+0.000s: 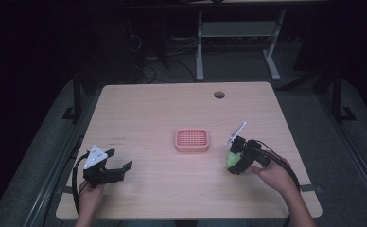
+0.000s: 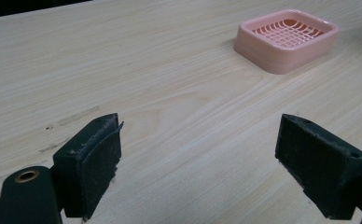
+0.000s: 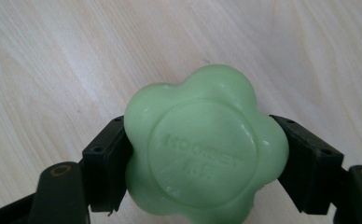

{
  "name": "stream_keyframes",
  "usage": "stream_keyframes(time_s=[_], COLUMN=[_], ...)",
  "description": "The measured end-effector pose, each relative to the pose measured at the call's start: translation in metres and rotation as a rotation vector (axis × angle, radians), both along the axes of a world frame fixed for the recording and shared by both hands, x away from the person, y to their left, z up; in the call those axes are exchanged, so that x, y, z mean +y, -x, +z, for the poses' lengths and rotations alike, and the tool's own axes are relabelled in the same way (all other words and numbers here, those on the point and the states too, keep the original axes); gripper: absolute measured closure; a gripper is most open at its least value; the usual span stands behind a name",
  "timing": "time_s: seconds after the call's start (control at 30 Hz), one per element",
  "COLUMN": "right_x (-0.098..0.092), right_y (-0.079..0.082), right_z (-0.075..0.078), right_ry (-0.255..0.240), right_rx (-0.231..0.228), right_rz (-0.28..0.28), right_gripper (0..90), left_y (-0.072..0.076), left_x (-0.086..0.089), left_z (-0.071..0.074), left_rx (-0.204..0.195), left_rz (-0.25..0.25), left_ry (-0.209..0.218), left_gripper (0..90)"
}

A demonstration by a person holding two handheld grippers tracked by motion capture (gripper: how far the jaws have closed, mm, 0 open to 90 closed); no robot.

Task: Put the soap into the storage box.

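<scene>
High view: a pink soap dish (image 1: 192,140) is sitting mid-table (image 1: 162,109); the right gripper (image 1: 236,161), lower right, is gripping a green soap (image 1: 232,160).

Left gripper view: the left gripper (image 2: 198,163) is hovering with jaws wide (nothing between them), the dish at upper right.

Right gripper view: both jaws are pressing the flower-shaped soap's sides, frame centre.

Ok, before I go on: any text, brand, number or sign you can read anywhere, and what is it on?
Green soap, clamped in the right gripper: raised letters pressed into its round centre, two lines, too shallow and blurred to read.
Pink soap dish: no marking visible.
Table: faint dark marks near the left gripper, too small to read as text.
Nothing else carries lettering.
</scene>
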State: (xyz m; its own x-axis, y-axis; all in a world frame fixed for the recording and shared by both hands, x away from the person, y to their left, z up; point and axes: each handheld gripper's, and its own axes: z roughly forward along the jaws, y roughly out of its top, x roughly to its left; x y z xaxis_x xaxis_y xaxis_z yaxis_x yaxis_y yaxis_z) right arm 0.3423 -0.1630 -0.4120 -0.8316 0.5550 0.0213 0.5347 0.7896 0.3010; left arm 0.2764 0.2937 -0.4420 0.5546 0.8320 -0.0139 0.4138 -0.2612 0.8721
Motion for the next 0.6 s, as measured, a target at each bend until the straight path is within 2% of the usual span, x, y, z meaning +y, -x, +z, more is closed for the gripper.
stream_keyframes(time_s=[0.33,0.6], right_x=[0.009,0.017], right_y=[-0.018,-0.030], right_z=[0.015,0.021], right_ry=[-0.013,-0.024], right_rx=[0.001,0.002], right_rz=[0.010,0.022], right_gripper=[26.1,26.0], left_y=[-0.001,-0.001], left_x=[0.000,0.000], left_z=[0.000,-0.001], left_rx=[0.001,0.001], left_rz=[0.002,0.001], left_ry=[0.006,0.004], left_gripper=[14.1,14.1])
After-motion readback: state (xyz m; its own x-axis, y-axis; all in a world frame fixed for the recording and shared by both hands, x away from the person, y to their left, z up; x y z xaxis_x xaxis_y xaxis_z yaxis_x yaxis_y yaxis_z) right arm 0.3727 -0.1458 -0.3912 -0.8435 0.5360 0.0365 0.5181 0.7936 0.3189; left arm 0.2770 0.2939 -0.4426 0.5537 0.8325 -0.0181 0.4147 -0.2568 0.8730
